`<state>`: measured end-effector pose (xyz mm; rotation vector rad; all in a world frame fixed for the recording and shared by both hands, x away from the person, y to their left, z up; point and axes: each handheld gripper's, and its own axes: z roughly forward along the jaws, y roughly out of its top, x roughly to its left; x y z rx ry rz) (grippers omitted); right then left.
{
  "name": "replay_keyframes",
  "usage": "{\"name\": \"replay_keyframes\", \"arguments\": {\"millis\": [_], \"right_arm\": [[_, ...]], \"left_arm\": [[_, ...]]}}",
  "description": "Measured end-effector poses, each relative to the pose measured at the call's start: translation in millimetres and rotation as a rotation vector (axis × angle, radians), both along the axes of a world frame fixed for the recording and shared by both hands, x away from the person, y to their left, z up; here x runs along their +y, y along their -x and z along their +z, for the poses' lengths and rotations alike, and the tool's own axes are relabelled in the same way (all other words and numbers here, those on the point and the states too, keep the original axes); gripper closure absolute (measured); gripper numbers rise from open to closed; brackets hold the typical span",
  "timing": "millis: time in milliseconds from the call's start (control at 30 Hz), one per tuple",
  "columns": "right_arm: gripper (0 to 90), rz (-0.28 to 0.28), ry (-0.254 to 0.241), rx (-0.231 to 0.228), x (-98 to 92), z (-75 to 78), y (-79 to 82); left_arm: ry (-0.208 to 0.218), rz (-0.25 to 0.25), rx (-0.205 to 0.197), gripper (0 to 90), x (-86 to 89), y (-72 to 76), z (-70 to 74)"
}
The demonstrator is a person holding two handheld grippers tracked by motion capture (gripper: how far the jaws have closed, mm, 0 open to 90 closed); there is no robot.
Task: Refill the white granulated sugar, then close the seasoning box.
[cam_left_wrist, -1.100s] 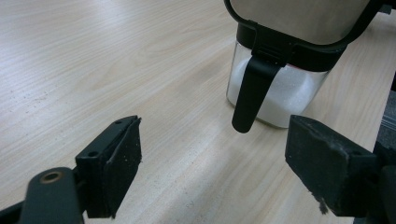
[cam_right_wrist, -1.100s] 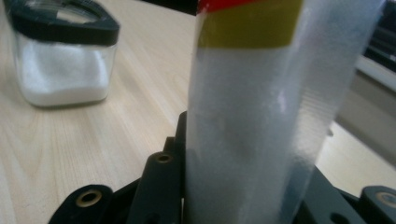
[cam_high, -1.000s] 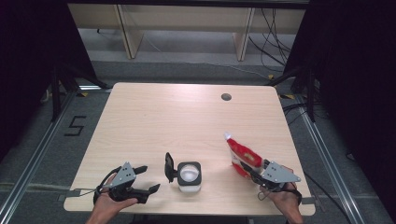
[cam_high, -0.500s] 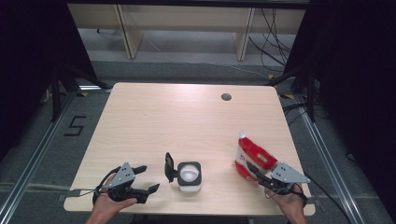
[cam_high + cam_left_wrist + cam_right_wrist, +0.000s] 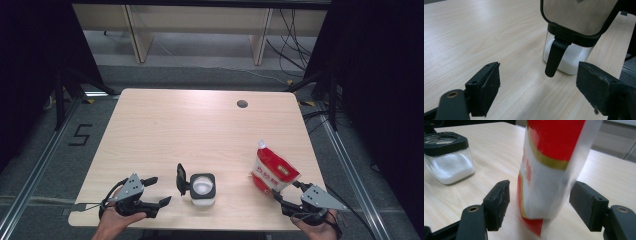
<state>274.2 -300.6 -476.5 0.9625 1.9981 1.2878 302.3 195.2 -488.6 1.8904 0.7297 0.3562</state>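
Currently the right gripper (image 5: 539, 205) has just been opening; its jaws stand apart around the blurred pouch (image 5: 549, 170), pads clear, at the table's (image 5: 200, 125) right front. Left gripper (image 5: 536, 92) is open, pointing at the jar (image 5: 571, 45), whose lid is cut off.

Two things on the surface, two claws.
One pouch (image 5: 272, 171) between the right claw's (image 5: 286, 194) pads; one jar (image 5: 202, 189) ahead of the left claw (image 5: 156, 191).

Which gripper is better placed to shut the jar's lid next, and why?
Left. The left gripper sits open beside the jar, facing its raised lid. The right gripper has just opened around the pouch, farther off.
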Motion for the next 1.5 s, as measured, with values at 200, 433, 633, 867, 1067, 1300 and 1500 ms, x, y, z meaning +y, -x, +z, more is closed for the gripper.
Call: {"name": "replay_keyframes", "arguments": {"millis": [200, 433, 633, 867, 1067, 1300, 1500], "right_arm": [[30.5, -0.071, 0.028, 0.063, 2.3, -0.2, 18.5], [28.2, -0.105, 0.034, 0.132, 1.5, -3.1, 31.4], [28.5, -0.082, 0.089, 0.185, 10.7, -6.1, 42.7], [27.2, -0.054, 0.122, 0.196, 14.9, -8.5, 49.8], [26.6, -0.051, 0.127, 0.203, 16.9, -9.2, 53.2], [26.5, -0.033, 0.144, 0.193, 17.7, -11.0, 53.3], [26.6, -0.042, 0.167, 0.188, 17.8, -10.5, 55.6]], "left_arm": [[-0.009, -0.003, 0.0, 18.7, -2.6, 0.2, 4.9], [-0.029, 0.028, 0.027, 18.7, -3.0, 0.0, 7.4], [-0.029, 0.047, 0.043, 20.1, -1.6, 1.4, 10.2], [-0.021, 0.056, 0.048, 21.5, 0.0, 2.0, 13.2], [-0.022, 0.049, 0.045, 24.0, 1.5, 1.4, 15.2], [0.0, 0.025, 0.057, 41.1, -1.8, 1.9, 16.9], [-0.024, -0.012, 0.006, 77.8, -2.1, 3.4, 20.8]]}}
